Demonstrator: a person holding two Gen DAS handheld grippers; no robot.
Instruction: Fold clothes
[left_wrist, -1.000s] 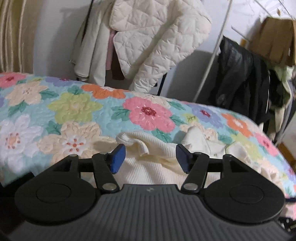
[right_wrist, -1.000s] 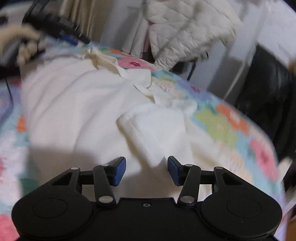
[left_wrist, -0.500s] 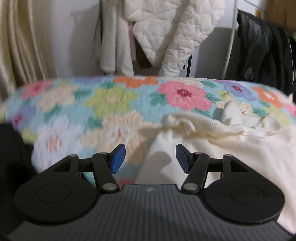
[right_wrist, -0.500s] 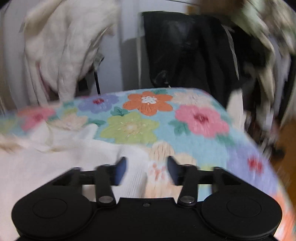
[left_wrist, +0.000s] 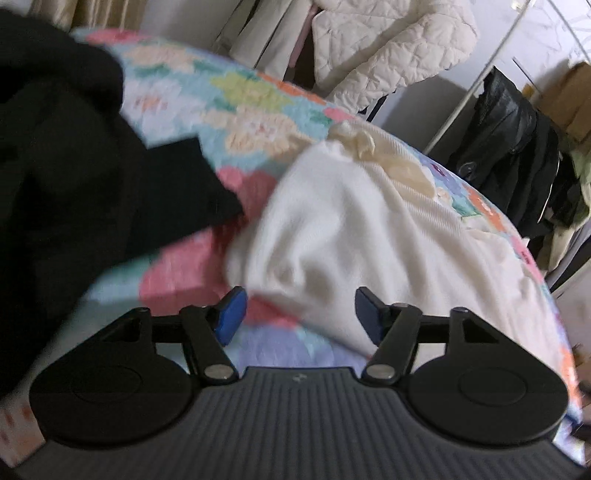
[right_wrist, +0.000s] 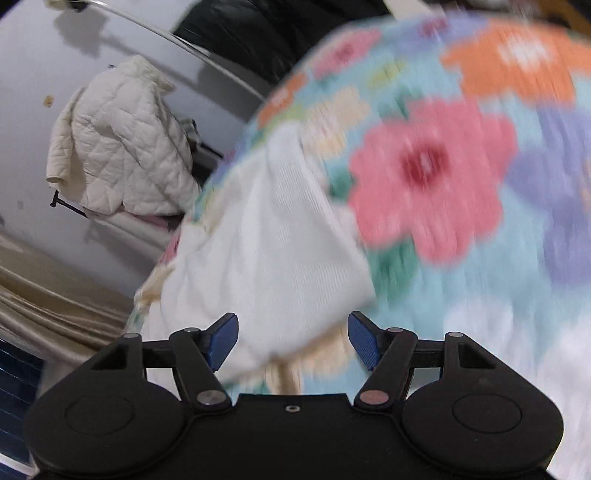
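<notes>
A cream knit sweater (left_wrist: 362, 229) lies spread on the floral quilt (left_wrist: 243, 110). My left gripper (left_wrist: 300, 318) is open just above its near left corner, with the cloth's edge lying between the blue pads and nothing pinched. In the right wrist view a sleeve or corner of the same sweater (right_wrist: 273, 243) runs toward my right gripper (right_wrist: 291, 341), which is open over its end. That view is tilted and motion-blurred.
A pile of black clothing (left_wrist: 74, 177) lies on the quilt at the left. A white quilted jacket (left_wrist: 388, 51) and a black coat (left_wrist: 506, 140) hang on a rack behind the bed. The flowered quilt (right_wrist: 461, 184) fills the right side of the right wrist view.
Both grippers swung and dropped toward the sweater's edges. The left view now takes in the black clothing pile. The right view rolled sideways over the sleeve. Both stayed open.
</notes>
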